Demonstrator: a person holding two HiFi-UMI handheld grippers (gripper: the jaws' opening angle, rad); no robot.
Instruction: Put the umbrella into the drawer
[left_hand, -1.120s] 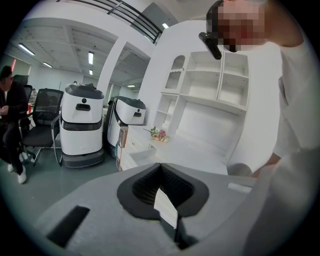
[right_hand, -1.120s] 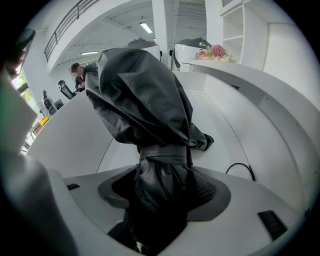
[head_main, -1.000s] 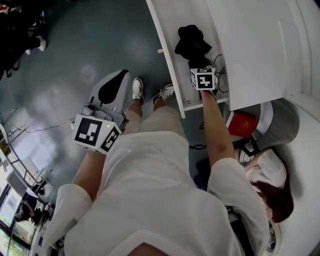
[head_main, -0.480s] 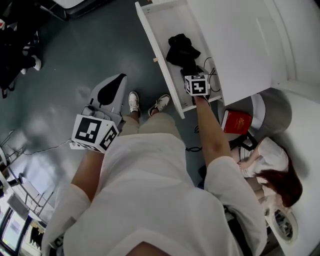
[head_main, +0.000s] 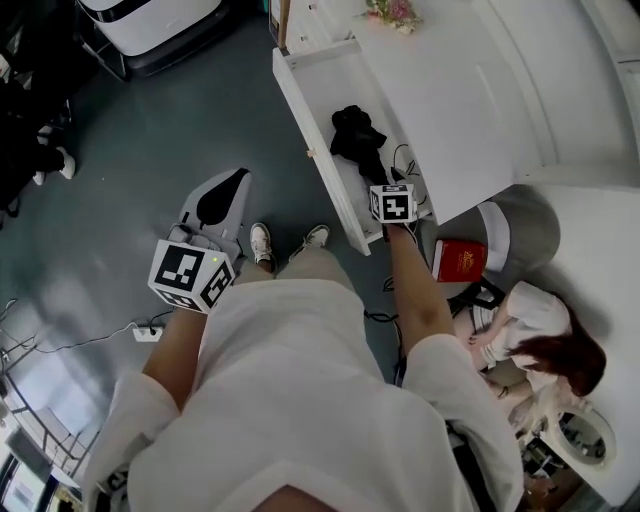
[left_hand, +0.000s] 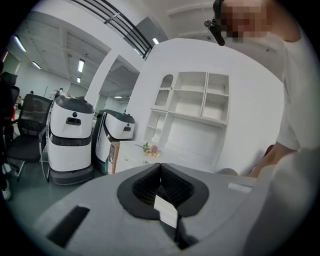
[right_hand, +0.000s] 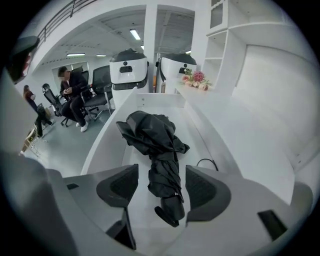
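Observation:
The black folded umbrella (head_main: 358, 140) lies inside the open white drawer (head_main: 310, 120), handle end nearest me. In the right gripper view the umbrella (right_hand: 157, 150) rests on the drawer floor (right_hand: 107, 135). My right gripper (head_main: 388, 188) hovers above the handle end. Its jaws (right_hand: 159, 187) stand wide on either side of the umbrella, closing slightly, and the pads do not touch it. My left gripper (head_main: 225, 190) hangs over the dark floor left of the drawer. Its pads (left_hand: 161, 182) are pressed together with nothing held.
A black cable (head_main: 405, 160) lies in the drawer beside the umbrella. A red box (head_main: 460, 260), a grey round bin (head_main: 520, 230) and a seated person (head_main: 530, 330) are at the right. White robots (left_hand: 70, 135) stand beyond the cabinet. Flowers (right_hand: 196, 78) lie on its top.
My right gripper has lifted away from the umbrella, which stays lying in the drawer. My left gripper has risen a little. The head view now shows more of the room.

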